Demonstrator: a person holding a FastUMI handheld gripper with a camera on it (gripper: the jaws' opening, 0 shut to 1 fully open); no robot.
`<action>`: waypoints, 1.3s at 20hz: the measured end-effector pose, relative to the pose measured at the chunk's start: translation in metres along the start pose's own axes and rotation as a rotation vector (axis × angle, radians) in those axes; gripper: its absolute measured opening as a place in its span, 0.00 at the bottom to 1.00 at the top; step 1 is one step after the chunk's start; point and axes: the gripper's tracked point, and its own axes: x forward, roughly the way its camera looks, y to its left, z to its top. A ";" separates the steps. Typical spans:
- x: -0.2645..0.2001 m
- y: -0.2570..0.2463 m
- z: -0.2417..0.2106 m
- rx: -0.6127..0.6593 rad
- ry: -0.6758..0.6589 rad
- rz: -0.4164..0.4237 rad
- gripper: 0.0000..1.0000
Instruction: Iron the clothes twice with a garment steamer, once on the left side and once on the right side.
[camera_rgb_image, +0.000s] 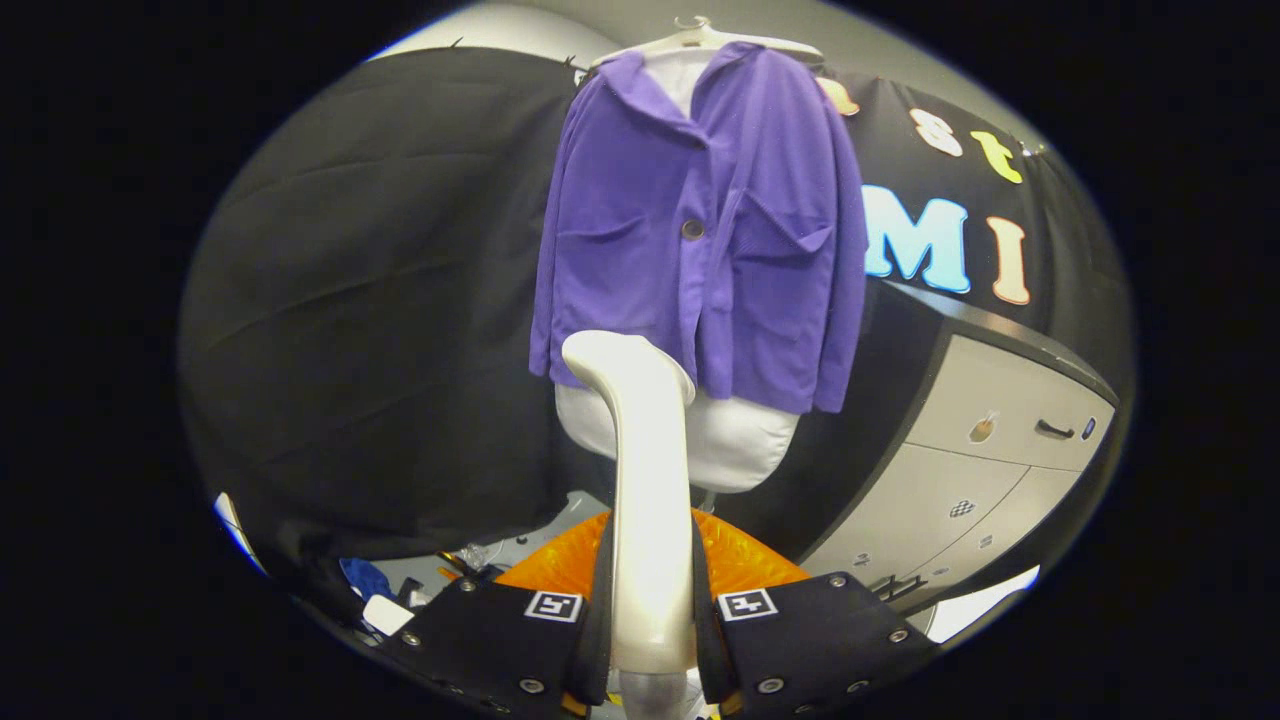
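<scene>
Gripper (652, 640): both fingers clamped on the handle of the white garment steamer (645, 480), which rises upright between them, its head curving forward at the top.

Just beyond the fingers, an orange ribbed dome (745, 560), probably the steamer's base. Small clutter lies to the left of it, blue and white bits, too small to name.

Farther on, the purple jacket (700, 220) hangs on a white hanger (700, 35) over a pale padded form (740, 440). The steamer head sits low against the jacket's left hem; I cannot tell if it touches.

Step, as judged: steamer in hand, pass on the left side about to start or just starting. Next move calls for stroking the head along the left panel, flat to the cloth.

Grey cabinet (1000, 430) stands right of the jacket, well clear. Nothing blocks the approach.
</scene>
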 end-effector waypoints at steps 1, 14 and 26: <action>-0.009 -0.006 0.008 0.002 -0.027 -0.011 0.35; -0.123 -0.123 0.075 0.111 -0.298 -0.284 0.35; -0.199 -0.232 0.072 0.177 -0.368 -0.547 0.35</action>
